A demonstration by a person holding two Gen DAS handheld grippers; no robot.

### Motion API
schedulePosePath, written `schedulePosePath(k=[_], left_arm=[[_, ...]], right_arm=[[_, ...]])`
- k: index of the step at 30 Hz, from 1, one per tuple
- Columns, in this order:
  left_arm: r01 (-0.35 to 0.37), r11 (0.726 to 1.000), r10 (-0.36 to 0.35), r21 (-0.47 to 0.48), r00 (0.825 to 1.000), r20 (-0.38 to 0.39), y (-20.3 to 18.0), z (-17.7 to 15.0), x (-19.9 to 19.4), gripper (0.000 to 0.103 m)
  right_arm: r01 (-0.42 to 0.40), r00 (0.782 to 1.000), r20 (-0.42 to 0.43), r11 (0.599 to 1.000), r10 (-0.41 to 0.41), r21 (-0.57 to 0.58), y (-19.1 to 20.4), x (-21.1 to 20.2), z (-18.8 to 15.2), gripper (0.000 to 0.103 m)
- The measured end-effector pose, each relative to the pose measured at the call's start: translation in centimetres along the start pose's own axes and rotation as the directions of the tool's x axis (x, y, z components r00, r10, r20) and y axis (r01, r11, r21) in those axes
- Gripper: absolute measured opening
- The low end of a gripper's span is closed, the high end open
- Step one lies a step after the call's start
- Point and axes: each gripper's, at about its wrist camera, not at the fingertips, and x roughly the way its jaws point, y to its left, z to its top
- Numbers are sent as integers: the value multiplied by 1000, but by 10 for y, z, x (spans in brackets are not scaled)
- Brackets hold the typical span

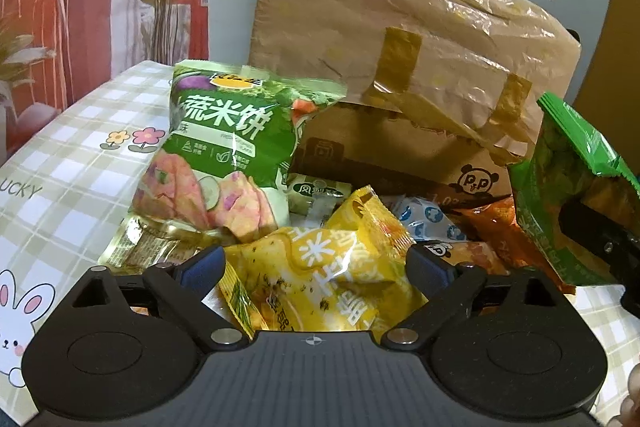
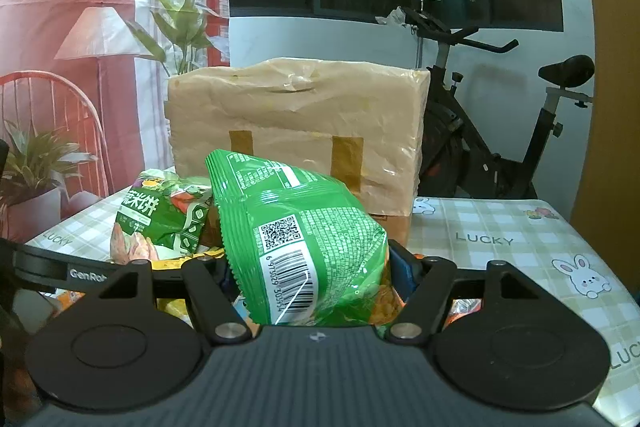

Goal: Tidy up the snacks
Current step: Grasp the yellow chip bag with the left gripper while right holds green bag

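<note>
Between the blue-padded fingers (image 1: pixel 208 263) of the left gripper (image 1: pixel 316 267) lies a yellow snack packet (image 1: pixel 320 279), its crinkled foil filling the gap from one pad to the other; the pads appear to press its sides, so I judge it grasped, though only lightly. The right gripper (image 2: pixel 310 267) is clenched on a green snack bag (image 2: pixel 304 239), held clear of the pile with its barcode facing the camera and its sealed top edge tilted up to the left of the fingers. Just beyond the left fingers, slightly to their left, a green rice-cracker bag (image 1: pixel 224 155) leans against the open cardboard box (image 1: pixel 400 155), and ahead to the right small blue-and-white and orange packets (image 1: pixel 432 223) lie jumbled in the box. Behind everything stands a taped brown parcel (image 2: pixel 296 131), and the checked desk (image 2: pixel 520 239) stretches open to the right of the right fingers. To do this step well, each packet should be pinched on its flat sealed edge rather than its puffed belly, so the air cushion does not squirt it out or crush the contents. The green bag looks light and slippery; carrying it low and level toward the bare desk on the right seems the safest way. The yellow packet should be lifted straight up before any sideways move, or it may drag its neighbours along.
</note>
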Motion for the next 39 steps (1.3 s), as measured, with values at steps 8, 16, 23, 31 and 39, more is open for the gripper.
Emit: schedulePosePath(k=[8, 16, 23, 31, 39], left_arm=[[30, 998, -32, -53, 998, -46, 2, -4, 12, 100], [53, 999, -53, 11, 999, 9, 2, -8, -1, 74], [60, 998, -61, 23, 997, 43, 9, -10, -23, 54], [60, 998, -61, 5, 996, 66, 16, -8, -36, 51], [45, 998, -47, 31, 997, 57, 14, -13, -37, 52]], right_arm=[[-5, 1000, -7, 1000, 5, 6, -2, 2, -2, 71], [-8, 1000, -11, 1000, 8, 3, -1, 1, -2, 71], [-11, 1000, -6, 1000, 11, 3, 0, -2, -2, 71], [-23, 1000, 2, 1000, 23, -3, 4, -6, -2, 71], [-26, 1000, 9, 1000, 26, -16, 7, -11, -2, 70]])
